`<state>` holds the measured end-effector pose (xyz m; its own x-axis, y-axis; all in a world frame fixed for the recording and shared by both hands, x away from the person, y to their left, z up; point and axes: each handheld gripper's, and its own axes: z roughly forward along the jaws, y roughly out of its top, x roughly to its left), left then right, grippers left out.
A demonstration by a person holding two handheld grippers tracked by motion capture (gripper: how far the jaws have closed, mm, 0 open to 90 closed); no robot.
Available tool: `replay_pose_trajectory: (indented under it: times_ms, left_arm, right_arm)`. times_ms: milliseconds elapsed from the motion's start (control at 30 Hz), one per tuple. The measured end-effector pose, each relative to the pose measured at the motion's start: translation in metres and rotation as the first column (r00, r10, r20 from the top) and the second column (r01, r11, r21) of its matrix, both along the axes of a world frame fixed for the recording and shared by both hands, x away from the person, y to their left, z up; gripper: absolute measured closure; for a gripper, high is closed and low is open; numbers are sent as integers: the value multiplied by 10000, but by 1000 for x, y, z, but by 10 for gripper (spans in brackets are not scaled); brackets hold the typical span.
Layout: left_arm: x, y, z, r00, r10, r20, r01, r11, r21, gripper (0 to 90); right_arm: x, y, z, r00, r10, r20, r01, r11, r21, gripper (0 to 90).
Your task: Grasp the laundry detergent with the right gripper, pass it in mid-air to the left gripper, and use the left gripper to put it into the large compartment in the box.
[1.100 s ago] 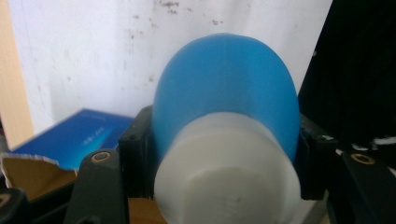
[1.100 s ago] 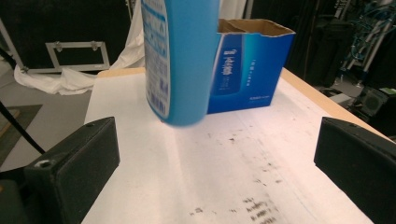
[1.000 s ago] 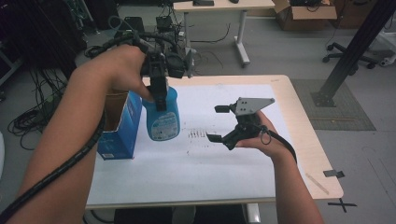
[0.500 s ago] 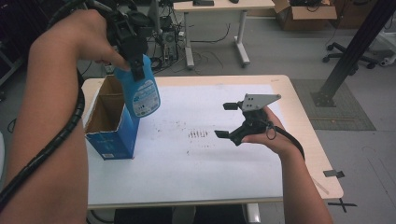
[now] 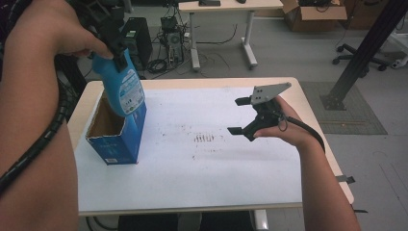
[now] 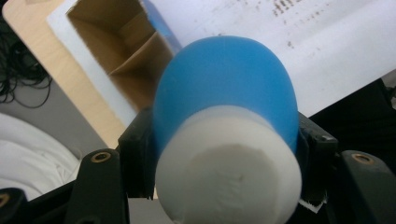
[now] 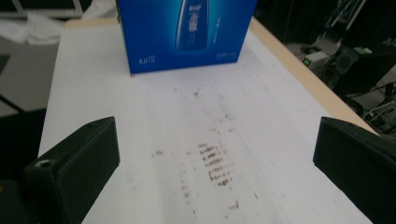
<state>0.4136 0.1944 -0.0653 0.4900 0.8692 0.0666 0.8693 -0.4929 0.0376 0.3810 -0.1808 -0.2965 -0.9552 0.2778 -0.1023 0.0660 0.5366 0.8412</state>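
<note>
The left forearm reaches up the left side of the high view, its hand raised and the left gripper [image 5: 114, 41] pointing down, fingers [image 6: 135, 154] clamped tight. The right forearm comes in from the lower right; the right gripper [image 5: 239, 115] hovers level, aimed leftward, its fingers [image 7: 77, 163] spread wide apart.

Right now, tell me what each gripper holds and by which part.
The left gripper is shut on the blue bottle, gripping its neck just below the white cap. The right gripper is open and holds nothing.
</note>
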Motion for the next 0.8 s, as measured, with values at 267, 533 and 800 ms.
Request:
replay_pose_trajectory:
  times_ms: [267,533,800]
  left_arm:
    - [3,22,0,9899,1410,142,-1410,9900,-51,381]
    - [6,38,-9,9680,2486,331,-2485,9686,-84,381]
    - [11,49,-21,9369,3477,368,-3473,9376,-188,381]
  right_arm:
    - [9,2,14,9997,162,-209,-195,9852,-1705,13]
    - [18,3,26,9982,302,-513,-457,9408,-3359,21]
    - [22,0,33,9966,196,-799,-474,9305,-3632,22]
